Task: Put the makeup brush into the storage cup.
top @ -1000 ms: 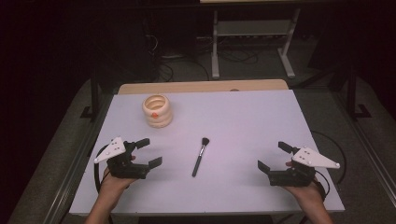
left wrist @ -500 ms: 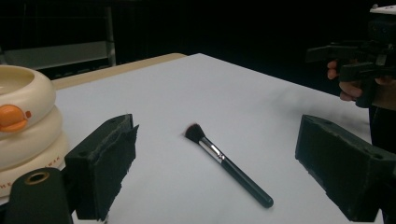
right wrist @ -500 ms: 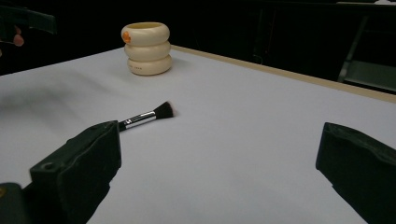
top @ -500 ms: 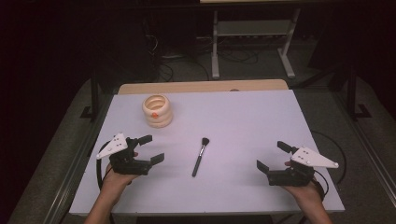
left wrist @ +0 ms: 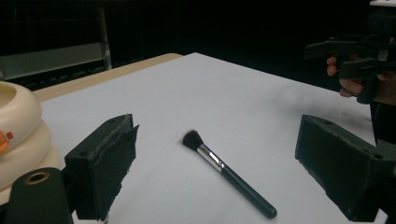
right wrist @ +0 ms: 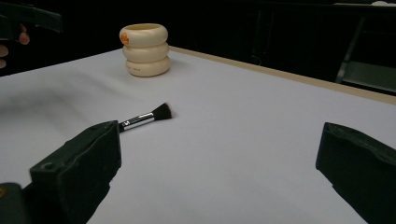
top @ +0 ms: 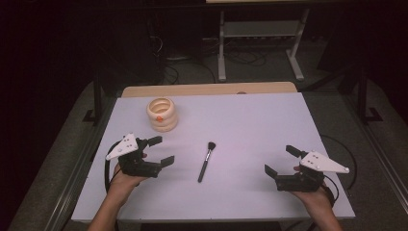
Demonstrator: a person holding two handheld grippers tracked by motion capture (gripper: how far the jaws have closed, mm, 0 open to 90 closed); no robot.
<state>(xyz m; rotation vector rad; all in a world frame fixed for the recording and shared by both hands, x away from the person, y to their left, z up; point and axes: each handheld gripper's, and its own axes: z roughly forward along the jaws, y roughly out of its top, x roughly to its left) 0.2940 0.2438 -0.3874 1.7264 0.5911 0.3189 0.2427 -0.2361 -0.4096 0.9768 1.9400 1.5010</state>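
A black-handled makeup brush [top: 206,162] lies on the white table [top: 255,120], bristles pointing away from me. A cream ribbed cup [top: 162,114] with an orange mark stands at the back left. My left gripper [top: 163,149] is open just left of the brush, which lies between and beyond its jaws in the left gripper view [left wrist: 224,168]. My right gripper [top: 278,159] is open at the front right, well clear of the brush [right wrist: 147,116]. Both hold nothing. The cup [right wrist: 144,49] stands far beyond the brush in the right gripper view.
A wooden strip [top: 207,89] runs along the table's far edge. Behind the table, a metal stand [top: 260,33] and cables sit on the dark floor. In the left gripper view the cup [left wrist: 16,130] is close at the left and the other gripper [left wrist: 359,51] far right.
My left gripper has shifted slightly right and forward, closer to the brush. The right gripper has barely moved. The brush and cup are where they were.
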